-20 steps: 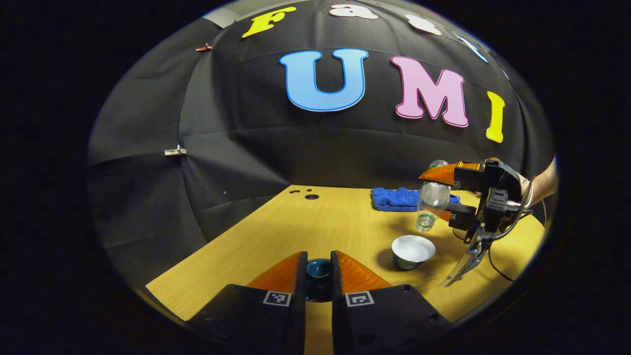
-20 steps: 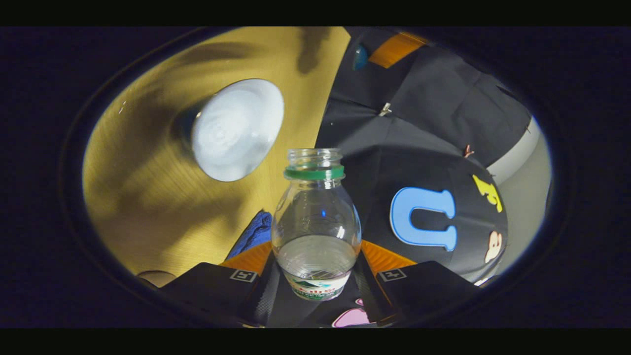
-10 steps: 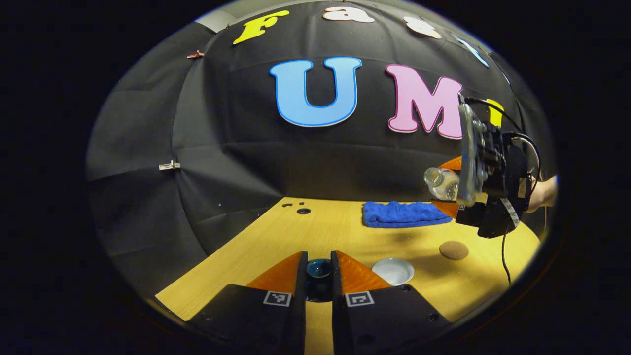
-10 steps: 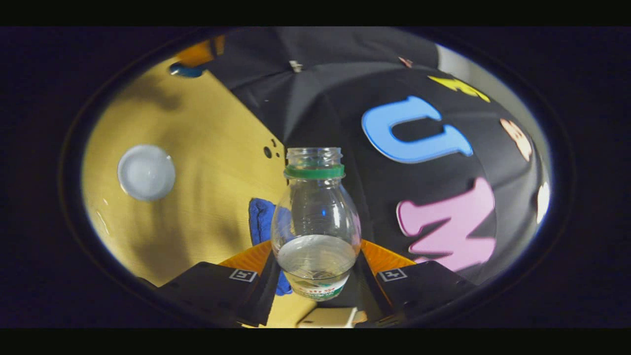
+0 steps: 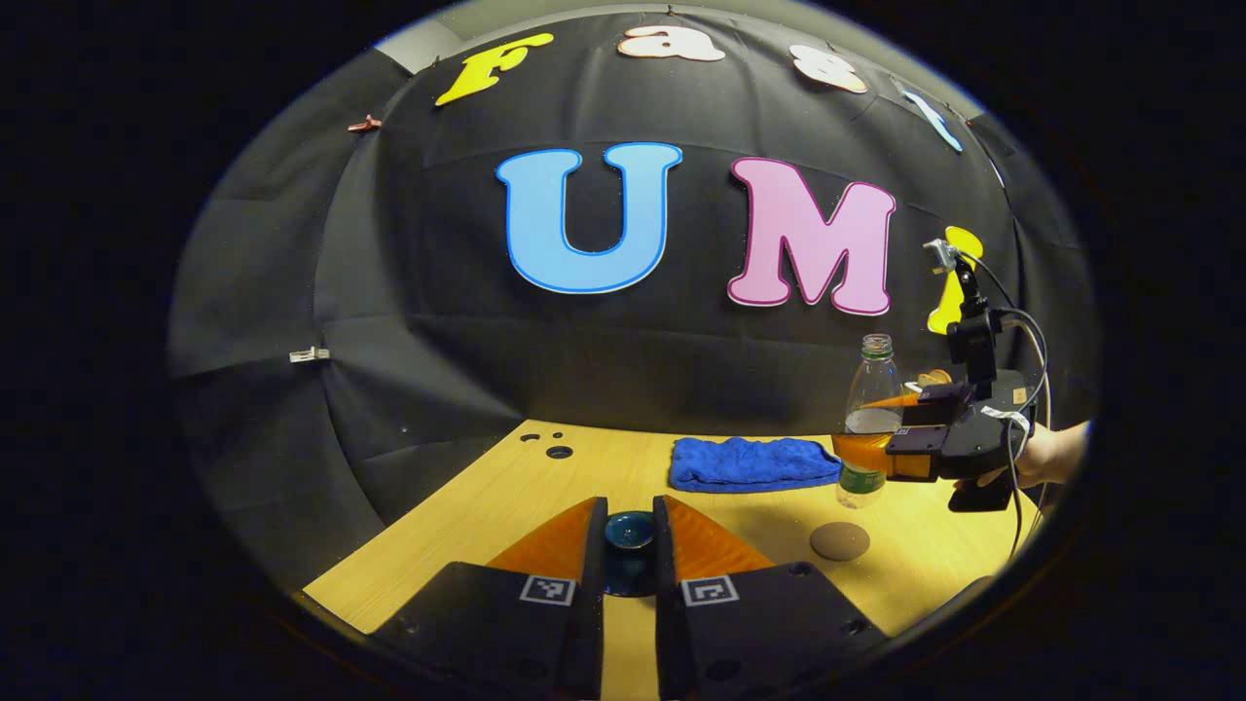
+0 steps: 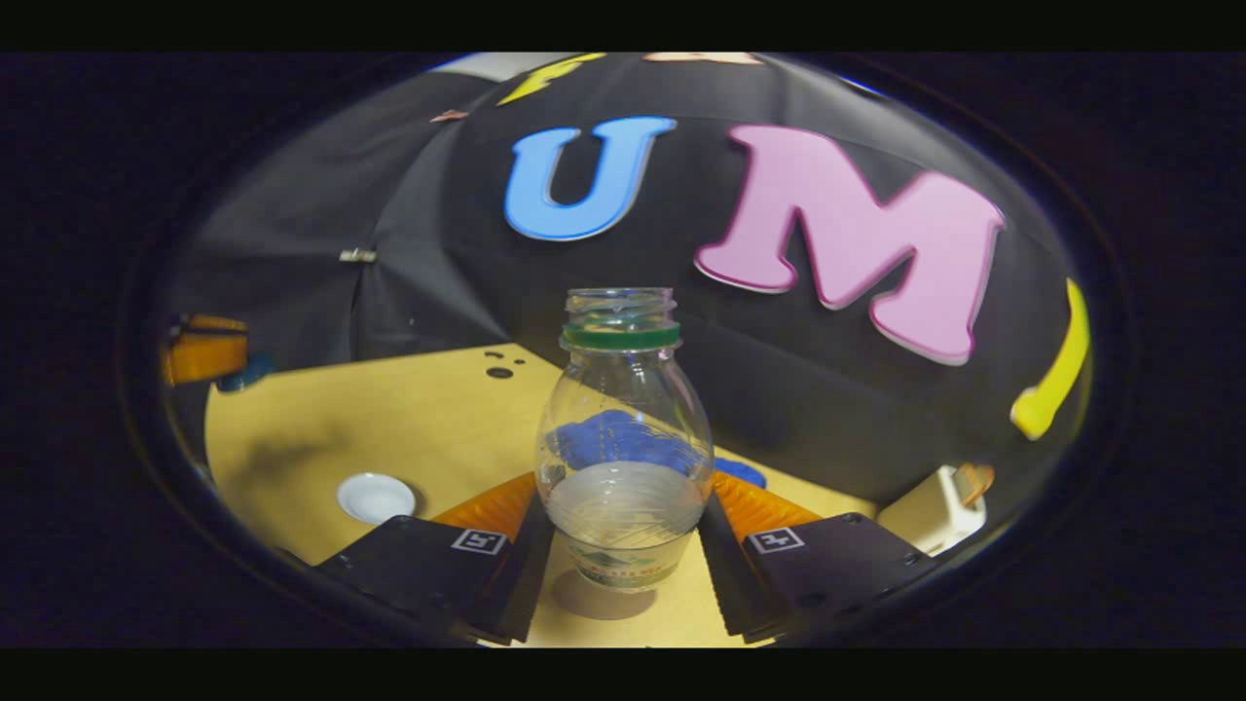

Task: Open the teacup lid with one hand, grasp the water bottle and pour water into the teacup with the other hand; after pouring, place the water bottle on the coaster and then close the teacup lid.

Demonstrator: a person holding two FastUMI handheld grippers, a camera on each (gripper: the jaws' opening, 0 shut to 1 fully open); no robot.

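Both jaws of the right gripper (image 6: 623,531) are clamping the uncapped water bottle (image 6: 623,438) upright; tilting risks spilling before reaching the coaster (image 5: 840,540) at 6 o'clock. Left gripper (image 5: 630,535) jaws are pinching the teacup lid (image 5: 630,531).

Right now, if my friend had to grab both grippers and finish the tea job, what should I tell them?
Left gripper: shut on the teacup lid, held off the cup.
Right gripper: shut on the water bottle, upright, uncapped, partly full, held above the table.
Teacup: open, on the table to the bottle's left in the right gripper view.
Coaster: bare, just below the bottle in the left gripper view.
Blue towel: at the back.
Done: lid off. Whether water is in the cup is hard to tell.
Left: set the bottle on the coaster, then put the lid back.
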